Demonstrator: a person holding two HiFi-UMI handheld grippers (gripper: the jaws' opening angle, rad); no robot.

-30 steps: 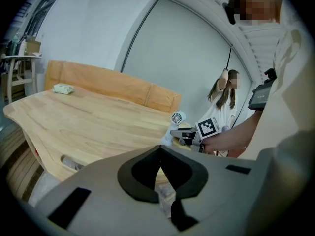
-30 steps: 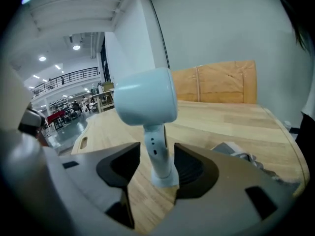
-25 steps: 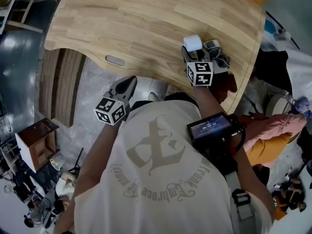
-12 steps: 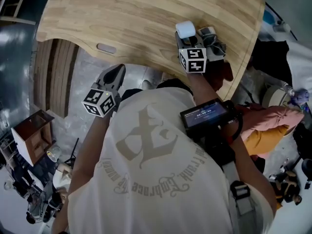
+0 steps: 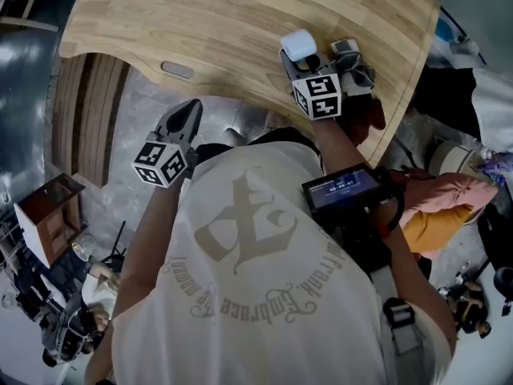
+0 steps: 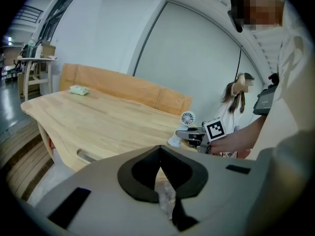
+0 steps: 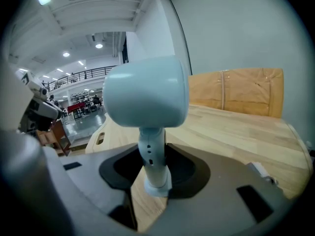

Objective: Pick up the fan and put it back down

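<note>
Fan: small and white, with a rounded drum-shaped head on a slim stem that has a few dark dots and widens to a flared foot. The left gripper view shows a round grille on its front.
Fan, attitude: upright, head uppermost.
Fan, place: over the table, close to its near edge and toward its right end in the head view. I cannot tell whether the foot rests on the wood.
Right gripper: the jaws have just been closing. They now stand partly apart and clamp the fan's stem below the head.
Right hand, pose: forearm reaches forward over the table's near edge, with the gripper angled gently downward and its marker cube on top.
Left gripper: jaw tips meet, with nothing between them.
Left hand, pose: held off the table, just short of its curved near edge and over the floor. The gripper tips slightly downward toward the tabletop.
</note>
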